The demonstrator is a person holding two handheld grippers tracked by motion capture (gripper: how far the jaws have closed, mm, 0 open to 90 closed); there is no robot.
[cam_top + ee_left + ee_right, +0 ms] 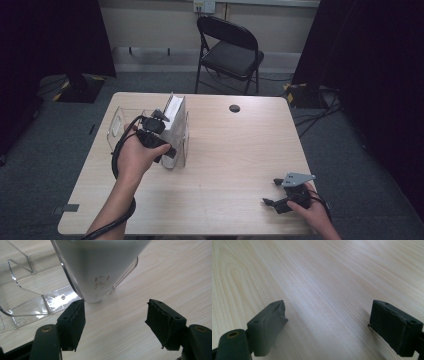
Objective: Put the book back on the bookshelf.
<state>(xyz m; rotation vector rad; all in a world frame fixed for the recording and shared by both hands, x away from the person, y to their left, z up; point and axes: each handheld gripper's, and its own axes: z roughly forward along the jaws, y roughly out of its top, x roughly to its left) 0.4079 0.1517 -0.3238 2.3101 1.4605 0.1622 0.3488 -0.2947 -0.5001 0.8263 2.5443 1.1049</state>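
Left tool (pixel 115 322) beside upright white book (pixel 175 122)

**Right gripper over bare wood**

Your right gripper (pixel 328 322) has its two black jaws spread wide apart with nothing between them. Beyond and beneath the jaws lies the pale wooden table (pixel 324 272), its grain running diagonally away from them.

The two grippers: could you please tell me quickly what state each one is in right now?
Left gripper: open, holding nothing, jaws just short of the white book in the clear plastic rack.
Right gripper: open, empty, over the table.
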